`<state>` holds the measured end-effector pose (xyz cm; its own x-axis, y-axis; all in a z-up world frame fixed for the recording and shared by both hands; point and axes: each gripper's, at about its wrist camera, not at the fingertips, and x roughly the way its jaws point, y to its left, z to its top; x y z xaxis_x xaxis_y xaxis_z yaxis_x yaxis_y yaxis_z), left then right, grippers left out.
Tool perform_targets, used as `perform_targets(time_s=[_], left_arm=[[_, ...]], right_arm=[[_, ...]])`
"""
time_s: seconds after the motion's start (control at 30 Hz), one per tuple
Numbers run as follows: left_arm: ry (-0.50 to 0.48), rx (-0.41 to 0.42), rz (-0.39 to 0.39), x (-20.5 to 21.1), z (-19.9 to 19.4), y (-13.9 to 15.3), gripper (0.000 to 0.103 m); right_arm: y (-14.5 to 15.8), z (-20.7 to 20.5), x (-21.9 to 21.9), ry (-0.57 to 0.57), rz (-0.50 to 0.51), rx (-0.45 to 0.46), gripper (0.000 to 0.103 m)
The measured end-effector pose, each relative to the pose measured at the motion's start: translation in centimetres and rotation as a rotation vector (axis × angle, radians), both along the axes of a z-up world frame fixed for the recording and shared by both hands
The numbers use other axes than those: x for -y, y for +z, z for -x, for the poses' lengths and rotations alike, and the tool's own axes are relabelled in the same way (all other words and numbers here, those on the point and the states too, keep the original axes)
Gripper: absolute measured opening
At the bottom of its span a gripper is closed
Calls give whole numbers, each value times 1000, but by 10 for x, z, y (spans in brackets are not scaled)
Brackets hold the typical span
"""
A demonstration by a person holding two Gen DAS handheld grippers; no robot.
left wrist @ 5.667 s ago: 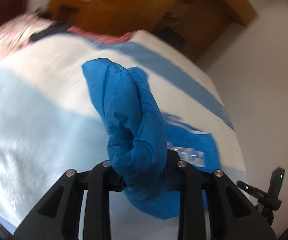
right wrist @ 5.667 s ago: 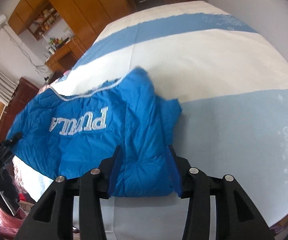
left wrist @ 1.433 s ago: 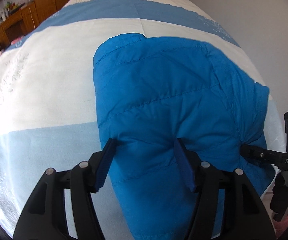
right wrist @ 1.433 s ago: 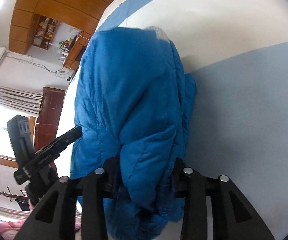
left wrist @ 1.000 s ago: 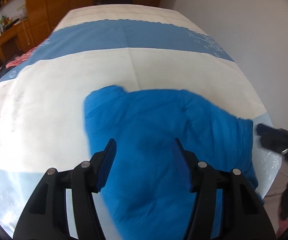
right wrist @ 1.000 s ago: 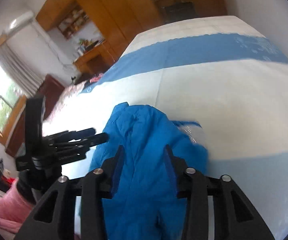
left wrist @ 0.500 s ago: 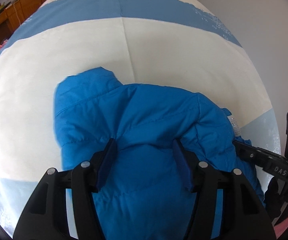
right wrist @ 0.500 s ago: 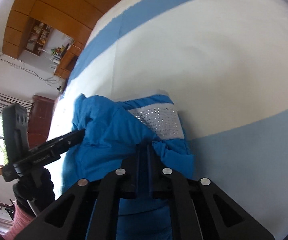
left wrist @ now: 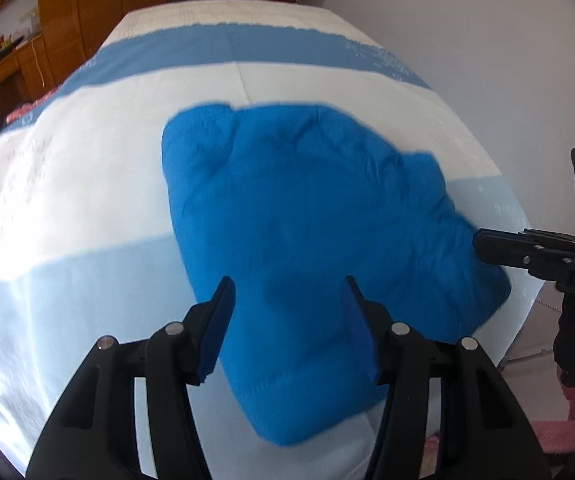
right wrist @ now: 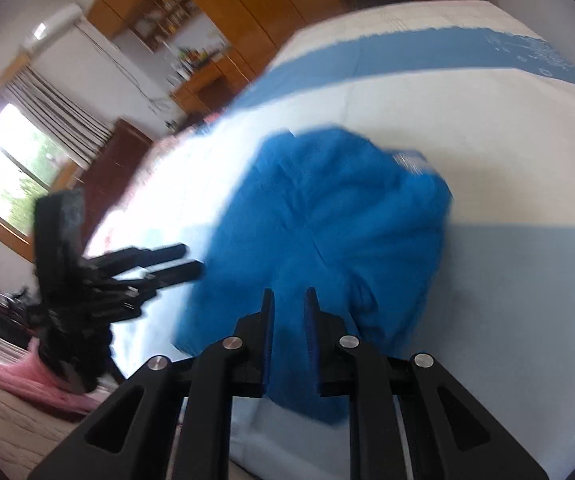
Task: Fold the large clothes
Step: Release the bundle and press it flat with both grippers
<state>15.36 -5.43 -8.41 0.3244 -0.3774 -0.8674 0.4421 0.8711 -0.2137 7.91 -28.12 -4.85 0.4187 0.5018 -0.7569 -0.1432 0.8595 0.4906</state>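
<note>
Jacket (left wrist: 311, 216): bright blue quilted cloth, puffy and matt, with stitched seams; a small silvery, sparkly patch (right wrist: 409, 160) shows at its far edge in the right wrist view. Bed cover (left wrist: 87, 168): smooth matt cloth in white, pale blue and darker blue bands, with faint tone-on-tone patterning. Left gripper (left wrist: 287, 320) and right gripper (right wrist: 288, 312): matt black plastic frames with shiny metal screw heads and blue ribbed pads; cabinets (right wrist: 247, 4) at far left: orange-brown wood with a slight sheen.
</note>
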Motion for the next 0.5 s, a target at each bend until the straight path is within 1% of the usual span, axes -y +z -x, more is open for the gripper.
perform_targets(time_s=[0.03,0.13,0.23,0.37,0.5], left_arm=[[0,-11,1,-5,4,-4,54],[4,-43,-7,-7,9,-20,56],[-6,-40,-13,-7,14,-27,57],[-7,-24,-38,-5,18,-35,58],[8,-18,-43,-7,20,-39,58]], right_arm=[[-5,3,0,-3,9,-15,15],[-32,12,6,-38,48,-84,7],[-59,19,12,-76,31,-137,5],[-71,21,10,-94,29,-143,5],[-84,18,14,-114,-12,-152,4]])
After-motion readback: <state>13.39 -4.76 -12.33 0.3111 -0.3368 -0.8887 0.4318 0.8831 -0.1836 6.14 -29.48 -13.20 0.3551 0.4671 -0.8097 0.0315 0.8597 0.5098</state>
